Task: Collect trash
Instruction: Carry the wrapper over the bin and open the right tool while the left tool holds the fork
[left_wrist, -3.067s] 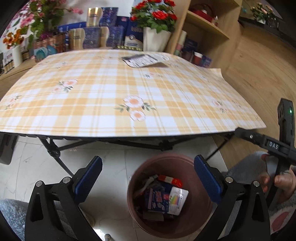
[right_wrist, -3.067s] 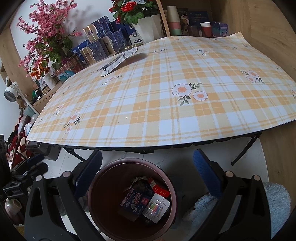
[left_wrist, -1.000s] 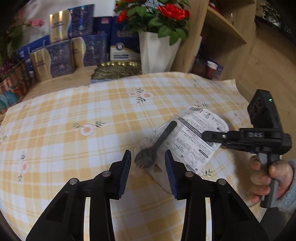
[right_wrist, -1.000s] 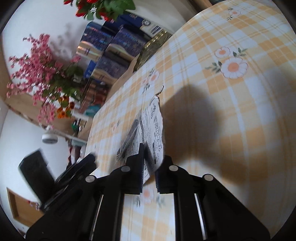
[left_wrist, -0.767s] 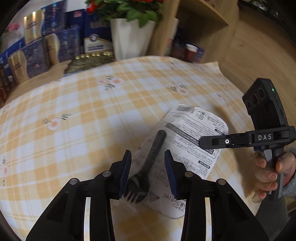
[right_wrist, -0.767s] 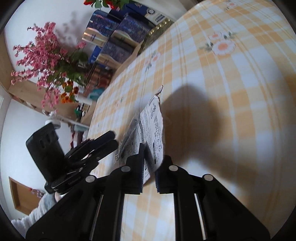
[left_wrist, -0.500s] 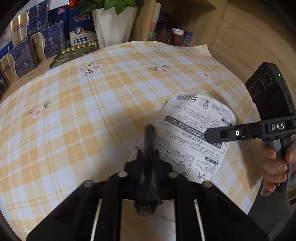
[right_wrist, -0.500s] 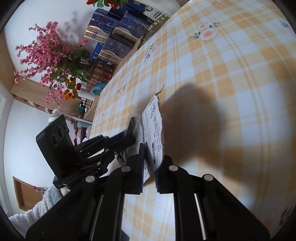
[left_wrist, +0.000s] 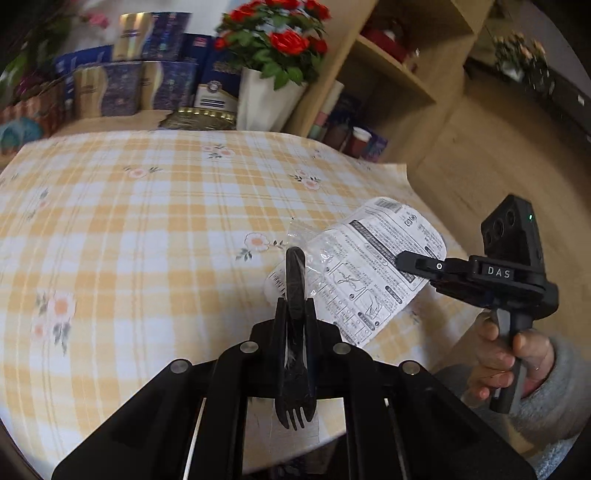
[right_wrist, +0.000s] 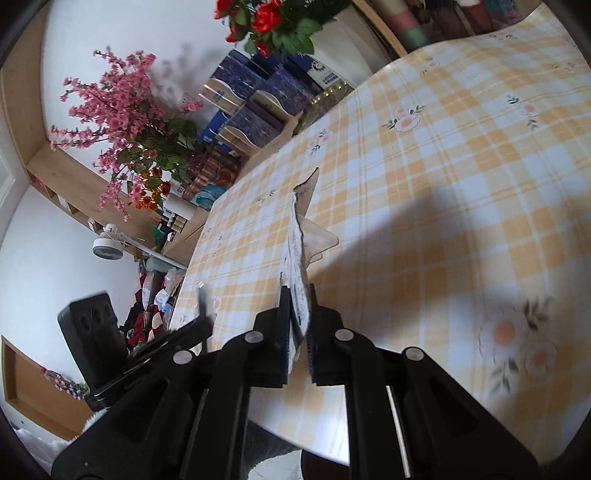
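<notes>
A checked tablecloth (left_wrist: 122, 236) fills both views, with flower pots and boxes on the shelving behind it. Above its near edge the two grippers each carry one piece of trash.

The right gripper (left_wrist: 400, 260), held in a hand (left_wrist: 517, 363) with a grey sleeve, is clamped on the edge of a printed wrapper (left_wrist: 364, 266). From its own camera the right gripper (right_wrist: 298, 325) shows the wrapper (right_wrist: 301, 258) edge-on between the closed jaws, standing up thin and bowed, with a clear film flap hanging off to one side. It looks light and limp, likely to flutter or fold, so a pinch well in from the rim seems safest.

The left gripper (left_wrist: 295, 314) is closed on a black plastic fork (left_wrist: 294, 332), gripped about mid-length, handle pointing ahead and tines back towards the camera. The fork appears stiff, light and smooth, liable to pivot or slip in the jaws, and the hold near its middle should keep it balanced. A clear wrap may cling to the handle, though glare makes that hard to confirm.

No bin shows in either view.
</notes>
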